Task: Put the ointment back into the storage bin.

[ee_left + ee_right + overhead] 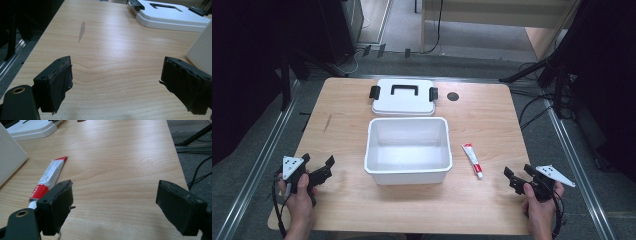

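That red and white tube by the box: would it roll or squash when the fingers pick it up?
The tube lies flat with a crimped, flattened end, so it probably won't roll. It looks soft-walled, so a firm squeeze would likely dent it. It seems small and light, and its glossy skin may be slightly slippery.

- The red-and-white tube (472, 160) lies flat near the table's (492, 115) right edge, just beside the open white bin (408, 172), white cap toward the near edge.

In the right gripper view, the tube's (50, 178) cap end sits hidden behind one black jaw, its print too small to read.
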`<state>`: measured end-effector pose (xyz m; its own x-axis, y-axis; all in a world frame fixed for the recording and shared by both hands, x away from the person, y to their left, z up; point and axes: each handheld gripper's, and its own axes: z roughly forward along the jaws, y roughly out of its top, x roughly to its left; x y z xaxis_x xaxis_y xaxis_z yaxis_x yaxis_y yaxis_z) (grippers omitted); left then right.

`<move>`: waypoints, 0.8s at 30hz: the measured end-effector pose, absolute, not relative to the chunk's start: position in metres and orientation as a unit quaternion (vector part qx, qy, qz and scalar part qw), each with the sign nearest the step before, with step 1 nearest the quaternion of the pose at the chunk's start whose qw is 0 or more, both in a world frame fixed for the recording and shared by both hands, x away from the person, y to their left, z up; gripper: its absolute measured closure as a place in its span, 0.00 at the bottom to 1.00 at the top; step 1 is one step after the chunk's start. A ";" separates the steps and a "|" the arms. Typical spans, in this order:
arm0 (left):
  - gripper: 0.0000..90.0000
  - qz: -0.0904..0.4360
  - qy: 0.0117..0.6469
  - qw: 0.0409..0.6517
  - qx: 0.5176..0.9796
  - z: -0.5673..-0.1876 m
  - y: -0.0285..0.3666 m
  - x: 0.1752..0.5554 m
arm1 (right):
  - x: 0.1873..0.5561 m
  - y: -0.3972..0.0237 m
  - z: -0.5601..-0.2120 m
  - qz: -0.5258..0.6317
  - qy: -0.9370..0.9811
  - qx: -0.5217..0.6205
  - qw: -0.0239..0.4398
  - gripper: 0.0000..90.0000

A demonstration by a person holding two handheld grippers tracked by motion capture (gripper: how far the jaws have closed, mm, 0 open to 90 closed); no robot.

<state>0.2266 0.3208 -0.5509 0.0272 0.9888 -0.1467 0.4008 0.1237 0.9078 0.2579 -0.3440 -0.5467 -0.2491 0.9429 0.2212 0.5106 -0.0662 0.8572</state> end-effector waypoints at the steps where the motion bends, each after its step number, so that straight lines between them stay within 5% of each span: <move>1: 0.12 0.339 0.613 0.431 0.568 -0.551 0.321 0.227 | 0.258 -0.344 -0.547 0.461 0.643 0.566 0.234 0.16; 24: 0.15 0.387 0.607 0.405 0.564 -0.551 0.311 0.222 | 0.271 -0.336 -0.526 0.388 0.703 0.568 0.180 0.18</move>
